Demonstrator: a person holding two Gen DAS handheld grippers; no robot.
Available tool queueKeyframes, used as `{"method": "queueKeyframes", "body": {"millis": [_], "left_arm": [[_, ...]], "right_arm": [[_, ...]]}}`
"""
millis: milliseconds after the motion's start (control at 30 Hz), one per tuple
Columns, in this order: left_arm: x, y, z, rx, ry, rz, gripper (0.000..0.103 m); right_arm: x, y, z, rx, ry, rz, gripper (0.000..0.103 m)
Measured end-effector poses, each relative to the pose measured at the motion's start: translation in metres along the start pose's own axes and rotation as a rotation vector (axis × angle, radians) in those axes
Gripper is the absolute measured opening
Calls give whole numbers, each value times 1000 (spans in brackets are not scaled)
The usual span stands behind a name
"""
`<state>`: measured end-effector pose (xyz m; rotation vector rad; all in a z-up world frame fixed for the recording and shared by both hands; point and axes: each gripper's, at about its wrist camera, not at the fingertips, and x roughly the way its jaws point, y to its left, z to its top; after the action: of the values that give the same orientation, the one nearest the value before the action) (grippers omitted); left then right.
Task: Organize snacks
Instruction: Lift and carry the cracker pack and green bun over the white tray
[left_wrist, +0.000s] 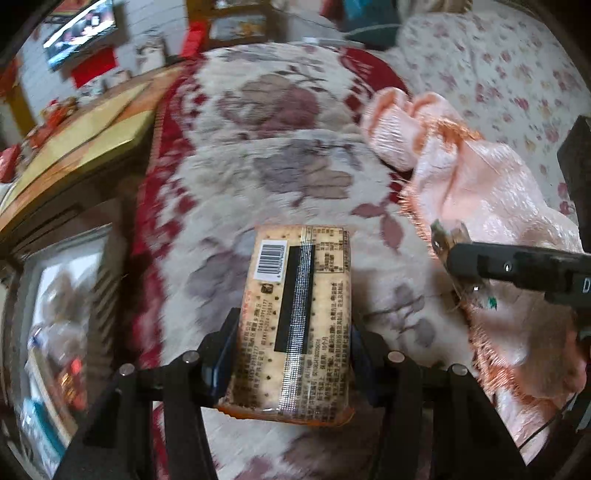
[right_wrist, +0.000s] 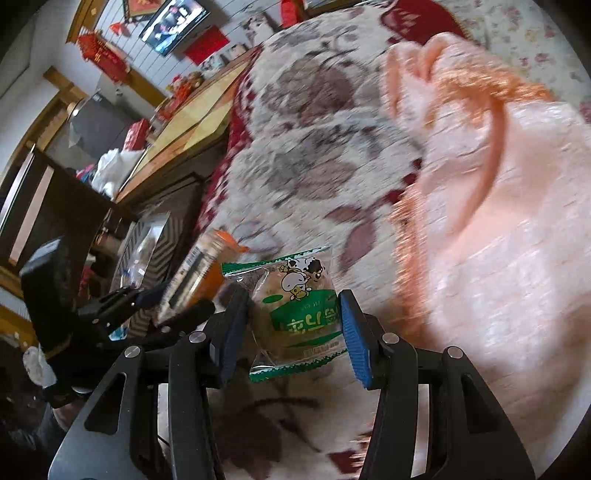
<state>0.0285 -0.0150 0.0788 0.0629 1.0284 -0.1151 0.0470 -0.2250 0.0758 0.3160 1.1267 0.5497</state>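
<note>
Two hand-held grippers carry snacks above a floral blanket (left_wrist: 280, 110) spread over a bed, each already loaded. The left gripper (left_wrist: 291, 354) is clamped partway shut on a cracker pack (left_wrist: 295, 314), its pads pressing the pack's long sides, so the pack's long axis runs straight out ahead along the fingers, barcode face up. The right gripper (right_wrist: 291, 332) grips a small green-and-clear cake packet (right_wrist: 299, 314) across its width, pads (right_wrist: 354, 336) on both sides and jaws at a narrower gap than the left's.

Seen from the right wrist, the left gripper (right_wrist: 173, 306) and its pack (right_wrist: 199, 273) sit just to the left and slightly ahead, toward the bed's edge, where a clear container (left_wrist: 66, 314) holding other packets (blurred, contents hard to make out) lies low beside the bed. That container looks the likely drop point, and the left hand appears the nearer of the two to it. A crumpled pink cloth (left_wrist: 480, 206) lies on the far side of both grippers, beyond the right gripper (left_wrist: 461, 258) in the left wrist's view.
</note>
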Motion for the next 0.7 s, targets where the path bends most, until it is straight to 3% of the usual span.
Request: {"method": "queueKeyframes", "body": {"millis": [700], "left_arm": [[-82,107,-72,-266,-104,197,57]], "right_arm": [[58,128,-26,-212,120,64,49]]}}
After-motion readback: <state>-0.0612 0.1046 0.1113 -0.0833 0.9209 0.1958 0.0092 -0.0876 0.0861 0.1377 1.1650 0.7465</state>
